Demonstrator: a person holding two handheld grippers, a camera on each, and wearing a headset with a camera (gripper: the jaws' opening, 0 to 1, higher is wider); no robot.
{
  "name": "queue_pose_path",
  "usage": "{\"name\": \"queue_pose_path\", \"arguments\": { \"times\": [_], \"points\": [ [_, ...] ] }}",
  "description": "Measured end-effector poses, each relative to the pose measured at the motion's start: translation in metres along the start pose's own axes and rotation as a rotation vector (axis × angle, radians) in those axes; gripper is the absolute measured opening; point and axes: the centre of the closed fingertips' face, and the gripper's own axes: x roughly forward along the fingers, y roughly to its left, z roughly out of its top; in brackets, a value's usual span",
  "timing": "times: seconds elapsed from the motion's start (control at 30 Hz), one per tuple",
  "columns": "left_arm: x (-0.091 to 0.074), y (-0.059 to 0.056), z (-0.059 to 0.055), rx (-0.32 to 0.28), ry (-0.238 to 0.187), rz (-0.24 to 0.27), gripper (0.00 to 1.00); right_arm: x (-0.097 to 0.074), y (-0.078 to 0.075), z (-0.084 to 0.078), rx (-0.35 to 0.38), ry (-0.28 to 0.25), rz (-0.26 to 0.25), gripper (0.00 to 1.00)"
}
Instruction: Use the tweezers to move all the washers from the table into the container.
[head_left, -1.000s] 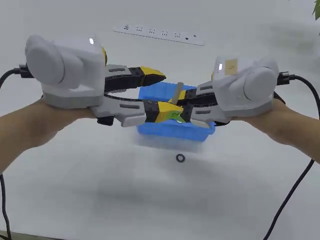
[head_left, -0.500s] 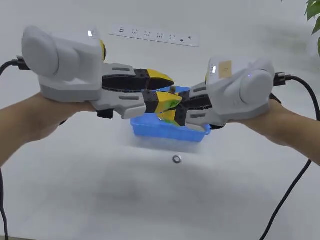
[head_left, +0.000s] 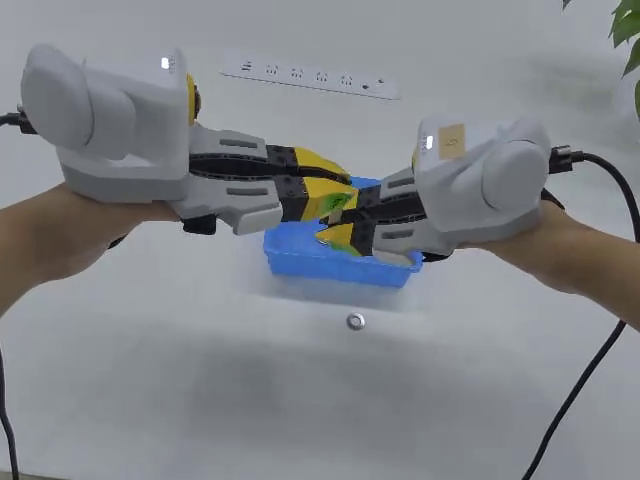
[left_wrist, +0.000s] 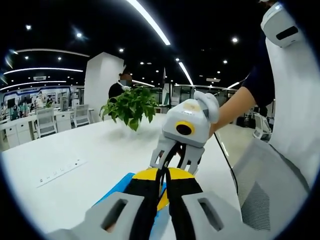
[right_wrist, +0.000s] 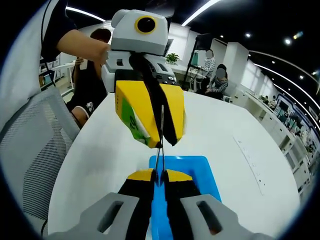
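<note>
Over the blue container (head_left: 330, 262), my two grippers meet tip to tip. The thin metal tweezers (right_wrist: 159, 157) rise from my right gripper (right_wrist: 159, 176), which is shut on them. Their far end runs between the yellow jaws of my left gripper (right_wrist: 160, 135), which are closed on it. In the head view my left gripper (head_left: 335, 195) comes in from the left and my right gripper (head_left: 335, 232) from the right. One small washer (head_left: 355, 321) lies on the white table in front of the container. The container's inside is mostly hidden.
A white power strip (head_left: 310, 77) lies at the back of the table. A potted plant (left_wrist: 130, 107) stands at the far end. Black cables (head_left: 590, 370) trail from both grippers. A mesh chair (right_wrist: 35, 165) stands by the table's edge, and people sit in the background.
My left gripper's jaws, spread a second ago, have closed on the tweezers' end. Both grippers have drawn closer together over the container.
</note>
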Motion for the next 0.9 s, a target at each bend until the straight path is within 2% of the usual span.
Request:
{"name": "queue_pose_path", "arguments": {
  "times": [0.13,0.2,0.23,0.43,0.67,0.77,0.9],
  "points": [
    [0.000,-0.001,-0.001,0.055,0.015,-0.005,0.07,-0.001,0.002,-0.001,0.001,-0.001,0.007,0.09],
    [0.002,-0.005,0.000,0.106,0.027,-0.010,0.06,-0.001,0.003,-0.001,-0.002,0.000,0.008,0.09],
    [0.002,-0.003,0.000,0.127,0.034,0.000,0.05,-0.002,0.003,-0.002,-0.004,0.003,0.009,0.10],
    [0.003,-0.007,0.002,0.142,0.028,-0.010,0.05,-0.006,0.004,-0.001,0.003,-0.001,0.000,0.11],
    [0.008,-0.012,0.004,0.167,0.030,-0.023,0.05,-0.013,0.008,-0.003,0.053,0.003,-0.013,0.14],
    [0.009,-0.013,0.005,0.172,0.026,-0.022,0.05,-0.017,0.010,-0.003,0.079,0.006,-0.020,0.22],
    [0.011,-0.016,0.007,0.175,0.025,-0.028,0.05,-0.022,0.015,-0.005,0.089,0.011,-0.019,0.24]
  ]
}}
